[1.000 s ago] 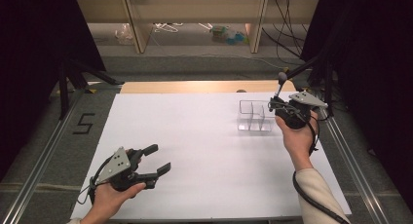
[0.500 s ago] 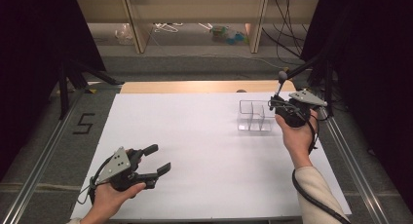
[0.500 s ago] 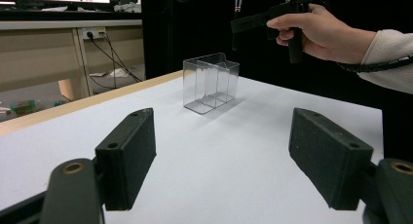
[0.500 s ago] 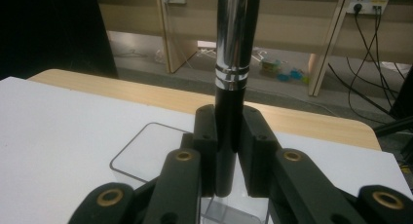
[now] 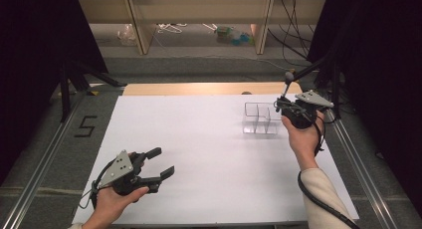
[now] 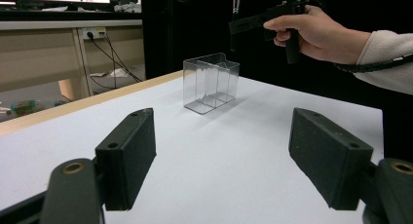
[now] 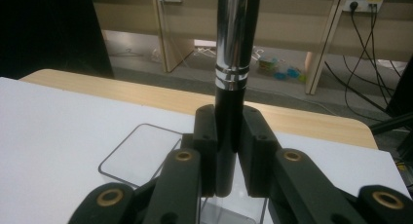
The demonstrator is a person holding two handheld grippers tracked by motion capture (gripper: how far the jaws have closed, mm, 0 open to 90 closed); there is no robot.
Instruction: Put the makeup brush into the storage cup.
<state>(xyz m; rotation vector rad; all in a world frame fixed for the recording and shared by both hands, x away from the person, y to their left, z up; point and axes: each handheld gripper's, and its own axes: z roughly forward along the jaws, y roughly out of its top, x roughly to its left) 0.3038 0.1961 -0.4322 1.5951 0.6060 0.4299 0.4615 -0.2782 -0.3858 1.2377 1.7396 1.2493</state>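
A clear plastic box (image 5: 260,118) with upright dividers stands on the white table (image 5: 209,139) at the right rear; it also shows in the left gripper view (image 6: 210,83). My right gripper (image 5: 283,107) hovers just right of the box, shut on a slim rod (image 5: 285,88) that points up. In the right gripper view the rod (image 7: 234,39) is black below and chrome above, pinched between the jaws of the right gripper (image 7: 228,131) over the box (image 7: 136,156). My left gripper (image 5: 162,162) rests low at the front left, open and empty (image 6: 226,151).
A wooden strip (image 5: 209,88) borders the table's far edge. Metal rails (image 5: 45,159) run along both sides. Wooden shelving legs (image 5: 137,25) and cables lie on the floor behind. A "5" mark (image 5: 85,126) sits left of the table.
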